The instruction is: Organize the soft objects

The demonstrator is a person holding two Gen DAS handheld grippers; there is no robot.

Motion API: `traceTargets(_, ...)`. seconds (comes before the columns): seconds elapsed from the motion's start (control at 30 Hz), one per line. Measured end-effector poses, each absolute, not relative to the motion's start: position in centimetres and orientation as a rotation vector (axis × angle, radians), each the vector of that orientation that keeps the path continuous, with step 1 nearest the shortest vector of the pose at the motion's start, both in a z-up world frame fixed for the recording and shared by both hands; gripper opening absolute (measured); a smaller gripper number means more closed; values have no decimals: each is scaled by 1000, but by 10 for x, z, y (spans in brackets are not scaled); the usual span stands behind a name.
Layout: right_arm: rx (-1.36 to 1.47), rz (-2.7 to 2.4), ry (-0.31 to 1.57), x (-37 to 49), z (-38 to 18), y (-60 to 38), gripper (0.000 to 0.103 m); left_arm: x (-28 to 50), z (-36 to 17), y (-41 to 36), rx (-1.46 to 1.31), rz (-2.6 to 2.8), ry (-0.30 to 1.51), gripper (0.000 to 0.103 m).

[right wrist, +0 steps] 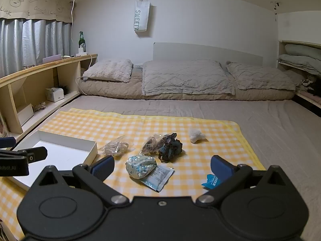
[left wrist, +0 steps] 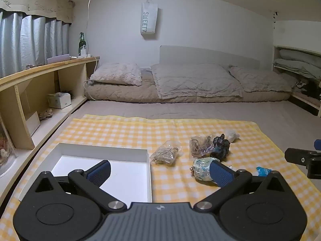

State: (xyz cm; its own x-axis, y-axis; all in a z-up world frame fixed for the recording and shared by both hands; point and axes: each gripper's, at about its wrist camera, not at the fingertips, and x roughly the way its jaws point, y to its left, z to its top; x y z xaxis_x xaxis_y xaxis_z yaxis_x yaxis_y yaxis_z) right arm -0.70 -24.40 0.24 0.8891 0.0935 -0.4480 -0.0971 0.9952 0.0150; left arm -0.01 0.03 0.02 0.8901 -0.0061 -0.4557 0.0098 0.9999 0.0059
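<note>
Soft things lie on a yellow checked cloth: two clear bags of rubber bands, a dark crocheted bundle, a white wad, a pale floral pouch on a clear packet, and a blue wrapper. An open white box sits at the left. My left gripper is open and empty, its right finger in front of the floral pouch. My right gripper is open and empty, just short of the pouch.
A wooden shelf unit with a tissue box runs along the left. Pillows and a folded quilt lie at the back. Grey bedding surrounds the cloth. A green bottle stands on the shelf top.
</note>
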Motion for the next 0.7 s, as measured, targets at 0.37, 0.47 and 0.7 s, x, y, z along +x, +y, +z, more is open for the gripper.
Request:
traceTargets(0.37,-8,99,469,-7,2,-244,103,0,0,0,19,-7,476,103)
traceTargets(0.47,-9,98,469,-7,2,-244,103,0,0,0,19,-5,478,103)
traceTargets(0.7,-9,99,472,-6,2,-244,103,-1,-2,-2,21,-6,478,103)
